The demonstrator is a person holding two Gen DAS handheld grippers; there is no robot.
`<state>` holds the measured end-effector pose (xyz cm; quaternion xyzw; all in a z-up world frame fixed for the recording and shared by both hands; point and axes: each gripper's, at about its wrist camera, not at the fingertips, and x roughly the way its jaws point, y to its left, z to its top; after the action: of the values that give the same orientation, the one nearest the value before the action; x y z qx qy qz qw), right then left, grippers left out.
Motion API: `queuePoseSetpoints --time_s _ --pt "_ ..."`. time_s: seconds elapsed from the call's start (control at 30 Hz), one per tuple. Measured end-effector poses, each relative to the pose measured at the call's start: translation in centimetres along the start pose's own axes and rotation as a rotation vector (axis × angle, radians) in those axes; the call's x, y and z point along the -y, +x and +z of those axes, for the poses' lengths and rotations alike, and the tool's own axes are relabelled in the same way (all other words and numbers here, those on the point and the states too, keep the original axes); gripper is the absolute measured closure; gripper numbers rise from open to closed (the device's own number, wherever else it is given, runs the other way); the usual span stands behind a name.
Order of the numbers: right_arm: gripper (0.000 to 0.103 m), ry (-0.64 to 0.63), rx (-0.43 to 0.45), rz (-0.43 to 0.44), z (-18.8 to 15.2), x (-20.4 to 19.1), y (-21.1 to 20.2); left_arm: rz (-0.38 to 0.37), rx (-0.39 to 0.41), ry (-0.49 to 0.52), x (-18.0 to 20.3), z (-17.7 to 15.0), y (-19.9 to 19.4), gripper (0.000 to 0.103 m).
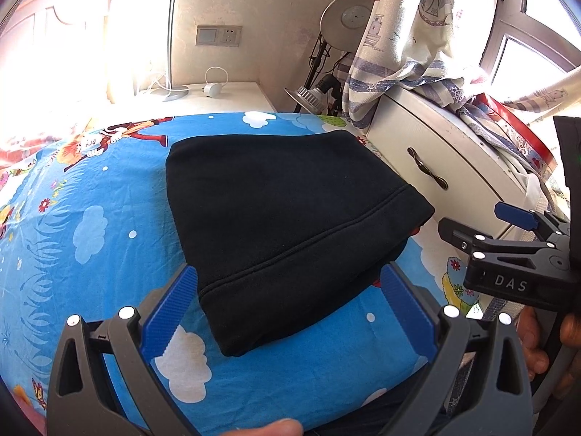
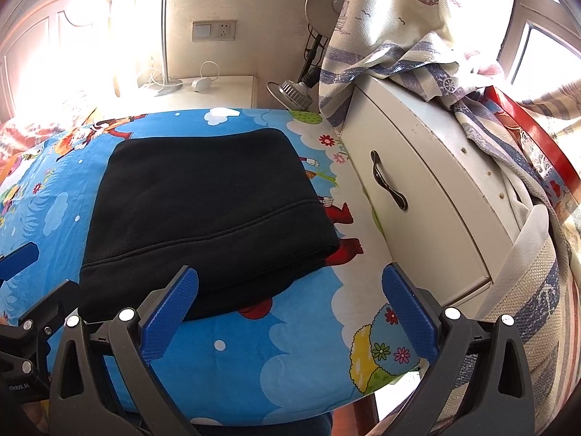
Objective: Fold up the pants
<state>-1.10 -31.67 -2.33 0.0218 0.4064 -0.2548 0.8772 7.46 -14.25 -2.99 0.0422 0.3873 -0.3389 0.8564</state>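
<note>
The black pants (image 1: 287, 218) lie folded into a compact rectangle on the blue cartoon bedsheet (image 1: 90, 218); they also show in the right wrist view (image 2: 203, 210). My left gripper (image 1: 290, 309) is open and empty, its blue pads on either side of the bundle's near edge, held just above it. My right gripper (image 2: 290, 309) is open and empty, over the sheet at the bundle's near right corner. The right gripper also shows from the side in the left wrist view (image 1: 472, 232).
A white cabinet (image 2: 417, 189) with a dark handle stands against the bed's right side, draped with a striped curtain (image 2: 399, 47). A nightstand (image 1: 218, 98) with cables and a lamp (image 1: 348, 18) stand behind the bed. A red-rimmed box (image 2: 537, 138) sits on the cabinet.
</note>
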Motion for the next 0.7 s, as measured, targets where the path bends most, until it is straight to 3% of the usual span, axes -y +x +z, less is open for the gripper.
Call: queuePoseSetpoints --time_s 0.7 --pt "0.006 -0.005 -0.006 0.003 -0.16 -0.12 0.20 0.003 0.001 -0.003 -0.14 0.05 0.05 0.002"
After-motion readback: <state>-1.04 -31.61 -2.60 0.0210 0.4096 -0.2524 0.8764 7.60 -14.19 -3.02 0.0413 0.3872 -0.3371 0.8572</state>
